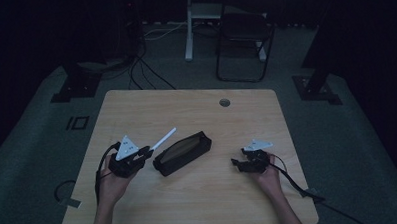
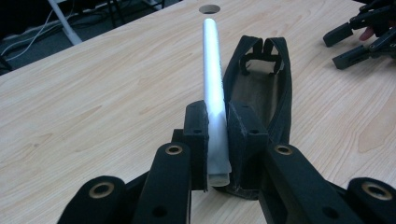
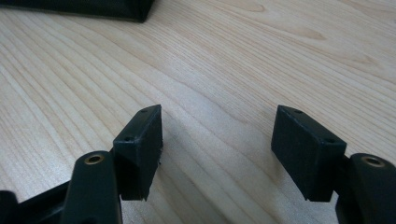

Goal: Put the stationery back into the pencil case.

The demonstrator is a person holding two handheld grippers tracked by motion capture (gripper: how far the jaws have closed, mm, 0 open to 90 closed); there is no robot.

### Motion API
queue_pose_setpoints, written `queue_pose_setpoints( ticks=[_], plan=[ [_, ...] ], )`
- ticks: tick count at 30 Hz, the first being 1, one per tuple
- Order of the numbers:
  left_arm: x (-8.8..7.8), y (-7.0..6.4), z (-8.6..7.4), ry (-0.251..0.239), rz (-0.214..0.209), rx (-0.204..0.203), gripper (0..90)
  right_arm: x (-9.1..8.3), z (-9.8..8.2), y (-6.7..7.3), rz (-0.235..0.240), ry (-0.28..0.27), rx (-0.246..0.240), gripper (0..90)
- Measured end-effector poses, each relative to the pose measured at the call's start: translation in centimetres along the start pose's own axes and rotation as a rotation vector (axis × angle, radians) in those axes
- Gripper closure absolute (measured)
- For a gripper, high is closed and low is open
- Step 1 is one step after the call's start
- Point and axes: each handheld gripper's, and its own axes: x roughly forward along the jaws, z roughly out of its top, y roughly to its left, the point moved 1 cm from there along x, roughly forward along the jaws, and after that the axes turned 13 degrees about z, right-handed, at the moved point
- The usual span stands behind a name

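My left gripper (image 1: 146, 152) (image 2: 216, 133) is shut on the near end of a white pen-like stick (image 1: 165, 139) (image 2: 212, 79), which points up and to the right over the table. Just right of it lies a black pencil case (image 1: 183, 152) (image 2: 261, 88), open along its top, with nothing visible inside. In the left gripper view the stick runs along the case's left edge. My right gripper (image 1: 237, 162) (image 3: 217, 149) rests low over the table at the right, open, with bare wood between its pads. A corner of the case (image 3: 116, 9) shows at the top left of the right gripper view.
The wooden table (image 1: 136, 109) has a round cable hole (image 1: 224, 102) (image 2: 209, 8) near its far edge. Beyond it stand a dark chair (image 1: 244, 35) and a white desk leg (image 1: 188, 27) on a grey floor with cables.
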Motion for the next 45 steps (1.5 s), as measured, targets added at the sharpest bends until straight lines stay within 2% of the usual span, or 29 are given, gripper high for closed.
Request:
queue_pose_setpoints(
  ticks=[45],
  plan=[
    [1.7, -2.3, 2.6, -0.039, -0.058, 0.045, 78.7, 0.0, 0.0, 0.0, 0.001, 0.001, -0.001, 33.6]
  ],
)
